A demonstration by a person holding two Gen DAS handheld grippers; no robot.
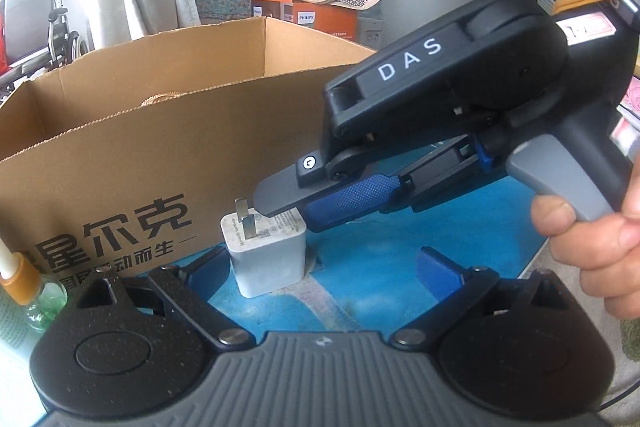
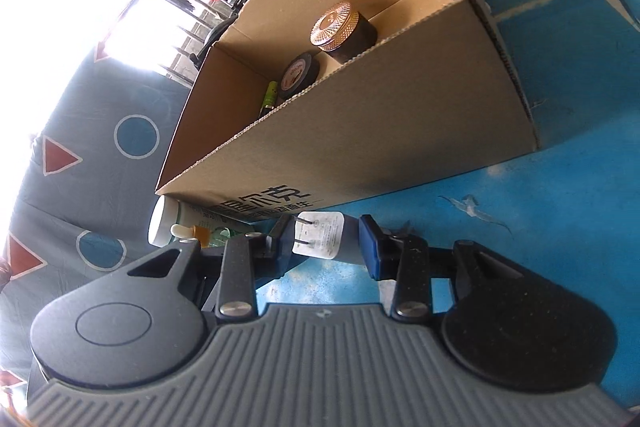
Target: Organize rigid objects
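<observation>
A white plug charger (image 1: 267, 254) stands on the blue table in front of a cardboard box (image 1: 152, 163), prongs up. My left gripper (image 1: 320, 267) is open, its blue fingers on either side of the charger, not touching it. My right gripper (image 1: 308, 205) reaches in from the right, its fingertips at the charger's top. In the right wrist view the charger (image 2: 326, 237) lies between my open right gripper's (image 2: 326, 247) fingers. The box (image 2: 360, 131) holds a jar with a gold lid (image 2: 340, 31), a black tape roll (image 2: 298, 75) and a green pen (image 2: 269, 99).
A small green dropper bottle with an orange collar (image 1: 36, 291) stands at the left by the box; it shows in the right wrist view (image 2: 200, 233) beside a lying white tube (image 2: 176, 223). Orange boxes (image 1: 304, 3) stand behind.
</observation>
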